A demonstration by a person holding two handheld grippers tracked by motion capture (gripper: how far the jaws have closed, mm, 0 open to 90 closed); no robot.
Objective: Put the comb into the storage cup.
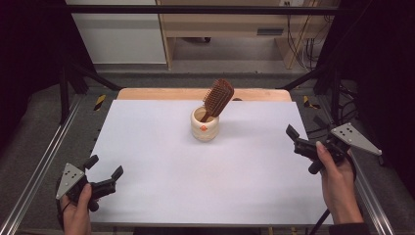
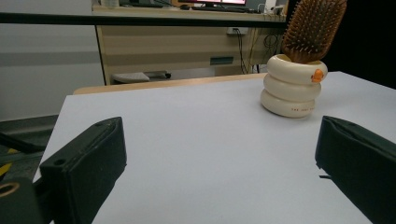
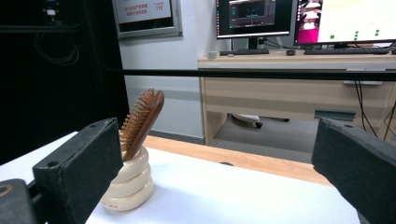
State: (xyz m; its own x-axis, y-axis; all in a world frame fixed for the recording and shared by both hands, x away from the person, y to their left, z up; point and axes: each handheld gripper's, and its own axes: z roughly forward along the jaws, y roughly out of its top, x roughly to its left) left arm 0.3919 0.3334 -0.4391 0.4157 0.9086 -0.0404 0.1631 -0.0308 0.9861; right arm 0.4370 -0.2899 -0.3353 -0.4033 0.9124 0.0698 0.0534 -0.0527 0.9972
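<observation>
Left gripper sits at the near-left corner of the pale lavender-white table sheet, jaws spread wide, nothing between them. Right gripper is at the right edge, a bit farther up, jaws also apart and empty. A hand wraps each handle; grey three-cornered plates sit on top of both.

Bare sheet lies between either gripper and the target; nothing stands in the way. Both are well apart from it.

Past mid-table, toward the far edge: cream ceramic cup shaped like three stacked rings, small orange mark on its rim, standing upright. A brown wooden paddle hairbrush stands in it, handle down inside, head up. In the high view its long axis runs from the cup up and to the right, leaning away from vertical. Bristles face the left gripper's side; the smooth wooden back faces the right gripper's side.

Handle is hidden inside the cup. In the left gripper view the brush head is cut off at the top edge above the cup. In the right gripper view the near jaw covers part of the cup and the lower bristles of the brush. Red print low on the cup is too small to read.

Beyond the sheet: a strip of light wooden tabletop, then floor, a beige desk with monitors, and cables.
</observation>
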